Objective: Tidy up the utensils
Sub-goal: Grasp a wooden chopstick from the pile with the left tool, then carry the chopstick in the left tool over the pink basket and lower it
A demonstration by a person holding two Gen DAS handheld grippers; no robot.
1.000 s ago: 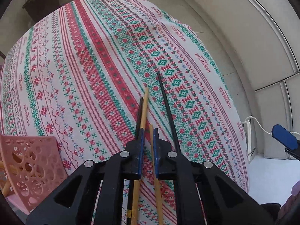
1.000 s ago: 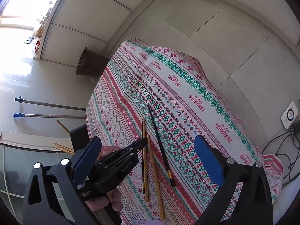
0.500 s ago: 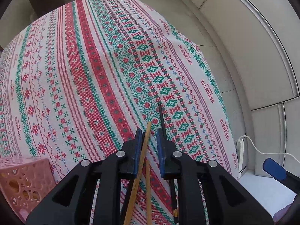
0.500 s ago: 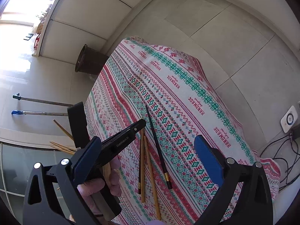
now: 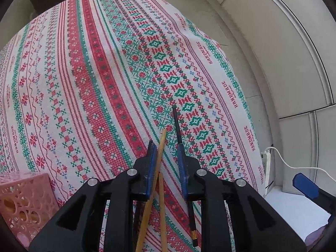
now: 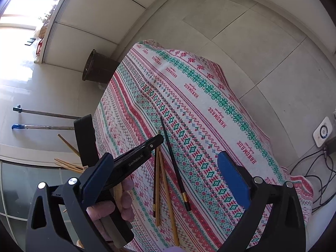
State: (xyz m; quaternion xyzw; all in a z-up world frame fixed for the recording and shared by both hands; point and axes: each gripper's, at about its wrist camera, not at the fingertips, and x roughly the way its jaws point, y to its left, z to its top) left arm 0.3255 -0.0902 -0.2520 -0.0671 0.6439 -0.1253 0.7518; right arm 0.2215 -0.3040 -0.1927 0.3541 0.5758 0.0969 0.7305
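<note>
Several chopsticks lie on the patterned tablecloth (image 5: 105, 84). My left gripper (image 5: 166, 149) hovers low over them with its jaws a little apart. A tan chopstick (image 5: 156, 168) slants up between the fingers, resting against the left pad; I cannot tell if it is gripped. A second tan chopstick (image 5: 161, 210) and a black chopstick (image 5: 178, 130) lie beneath. In the right wrist view the left gripper (image 6: 153, 142) is over the tan chopsticks (image 6: 166, 184), a dark red one (image 6: 154, 184) and the black one (image 6: 174, 166). My right gripper (image 6: 163, 174) is wide open and empty, held above.
A pink perforated basket (image 5: 23, 197) stands at the lower left, with tan sticks poking out in the right wrist view (image 6: 69, 163). A dark bin (image 6: 98, 67) stands past the table's far end. A power strip and cable (image 5: 266, 159) lie at the right.
My left gripper has drawn back along the chopsticks and its jaws have opened a little. One tan chopstick now tilts up between the fingers. The right gripper stayed open.
</note>
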